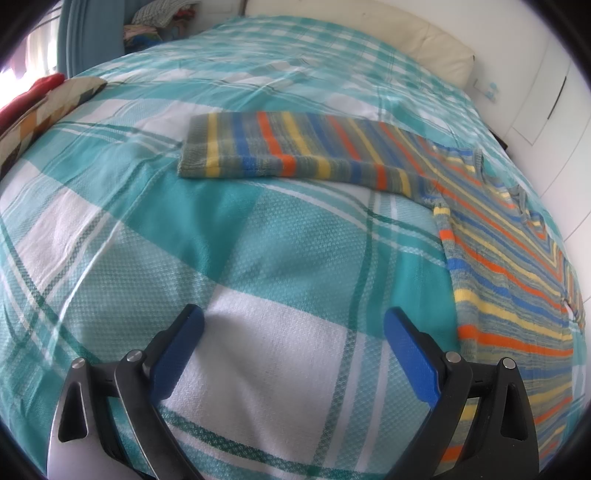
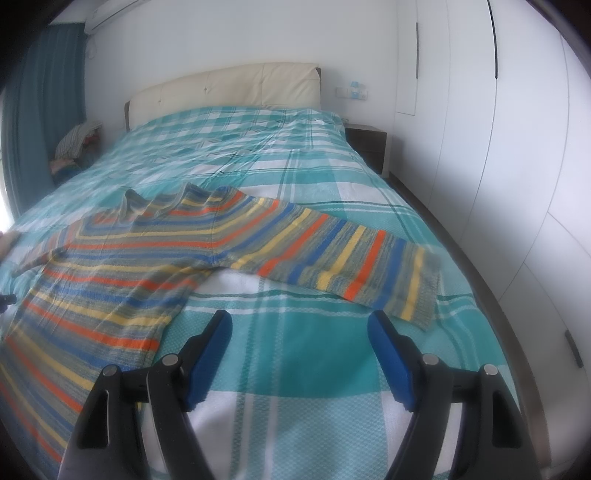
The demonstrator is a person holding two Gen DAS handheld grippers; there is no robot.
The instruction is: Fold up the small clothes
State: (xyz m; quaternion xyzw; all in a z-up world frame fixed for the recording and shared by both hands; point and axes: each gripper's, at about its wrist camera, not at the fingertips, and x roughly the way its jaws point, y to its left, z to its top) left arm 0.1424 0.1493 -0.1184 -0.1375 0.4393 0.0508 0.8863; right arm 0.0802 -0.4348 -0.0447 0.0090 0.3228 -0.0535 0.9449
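A striped knit sweater in orange, blue, yellow and grey lies flat on the teal plaid bedspread. One sleeve stretches out to the left in the left wrist view. In the right wrist view the sweater body lies at the left and the other sleeve stretches right. My left gripper is open and empty above bare bedspread, left of the sweater body. My right gripper is open and empty, just short of the sleeve and beside the body's edge.
A cream padded headboard stands at the far end of the bed. White wardrobe doors and a dark nightstand are on the right. A patterned pillow and a clothes pile are at the left.
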